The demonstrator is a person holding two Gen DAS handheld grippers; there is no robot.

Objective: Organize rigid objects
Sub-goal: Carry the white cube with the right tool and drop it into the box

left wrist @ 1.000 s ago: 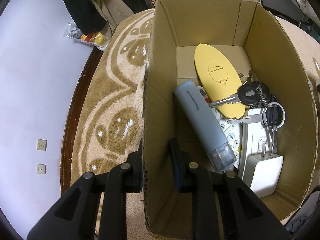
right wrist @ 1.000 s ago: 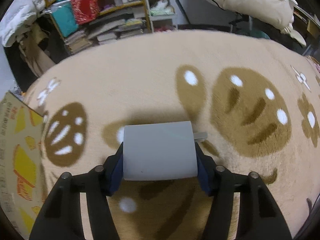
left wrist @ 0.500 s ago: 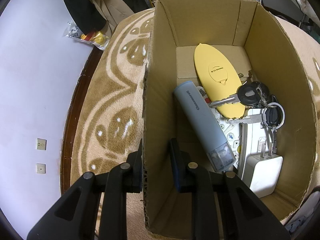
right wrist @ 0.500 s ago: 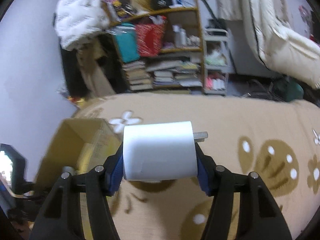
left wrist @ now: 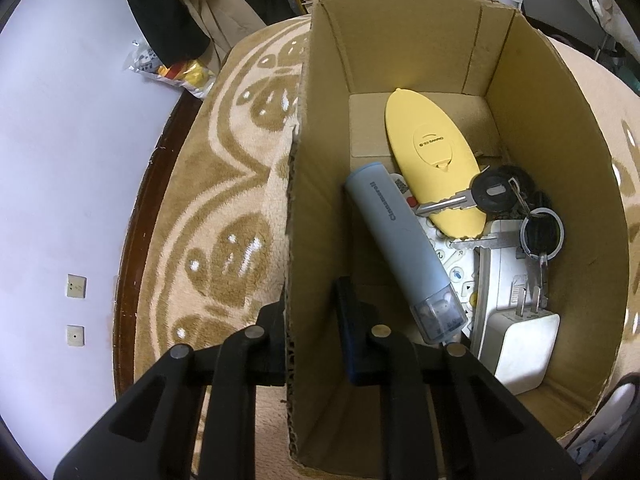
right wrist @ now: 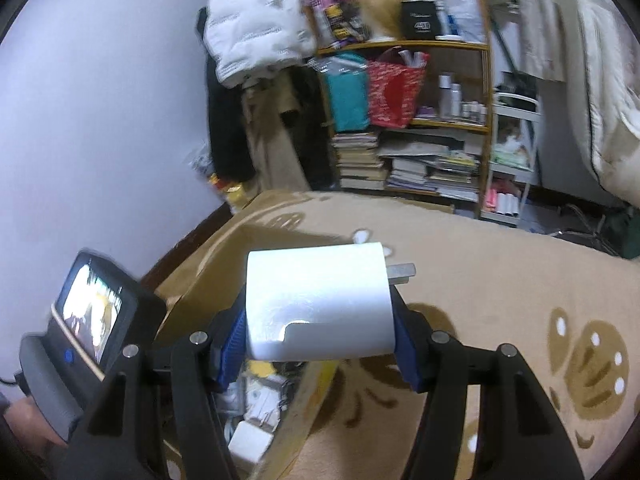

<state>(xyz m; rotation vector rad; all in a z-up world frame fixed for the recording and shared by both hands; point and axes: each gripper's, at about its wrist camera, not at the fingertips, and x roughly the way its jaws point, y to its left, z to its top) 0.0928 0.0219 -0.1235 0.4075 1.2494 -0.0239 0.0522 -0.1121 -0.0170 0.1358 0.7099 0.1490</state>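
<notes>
Over the cardboard box (right wrist: pixel 208 280), right gripper (right wrist: pixel 320 344) clamping a white plug adapter (right wrist: pixel 316 304), left gripper (left wrist: pixel 310 332) pinching the box wall, probably risking the adapter clipping the rim and bouncing onto the rug (right wrist: pixel 500 280) if let go early.

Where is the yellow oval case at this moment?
In the left wrist view, the yellow oval case lies inside the cardboard box, toward its far end, right of the blue tube, under a key.

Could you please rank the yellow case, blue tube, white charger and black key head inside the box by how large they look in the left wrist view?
1. Blue tube and yellow case: alike, unranked.
2. White charger, enlarged by nearness.
3. Black key head.
</notes>
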